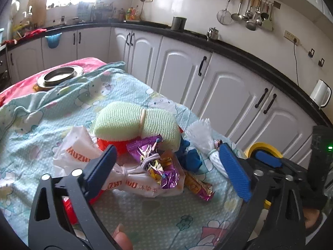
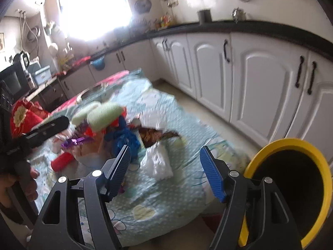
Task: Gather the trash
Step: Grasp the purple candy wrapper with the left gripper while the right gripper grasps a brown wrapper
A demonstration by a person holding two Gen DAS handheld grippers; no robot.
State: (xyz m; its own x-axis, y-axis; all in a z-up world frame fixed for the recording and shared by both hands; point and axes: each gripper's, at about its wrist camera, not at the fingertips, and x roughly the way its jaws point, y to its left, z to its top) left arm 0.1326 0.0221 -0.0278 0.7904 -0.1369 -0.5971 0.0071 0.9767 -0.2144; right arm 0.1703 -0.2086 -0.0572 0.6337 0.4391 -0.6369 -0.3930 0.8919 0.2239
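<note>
L gripper (image 1: 168, 166) jaws wide over wrapper pile (image 1: 154, 162), nothing held, R gripper (image 2: 165, 171) jaws apart, empty, above white bag (image 2: 159, 162), yellow bin (image 2: 291, 189) beside

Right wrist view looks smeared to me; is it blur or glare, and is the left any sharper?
Right wrist view: motion-blurred across the white crumpled plastic bag and the cabinets, and the window is blown out. Left wrist view: sharp on the purple foil wrapper, with window glare only at the top left.

yellow bin (image 2: 291, 145) cropped, trash pile (image 2: 116, 133) blurred
</note>
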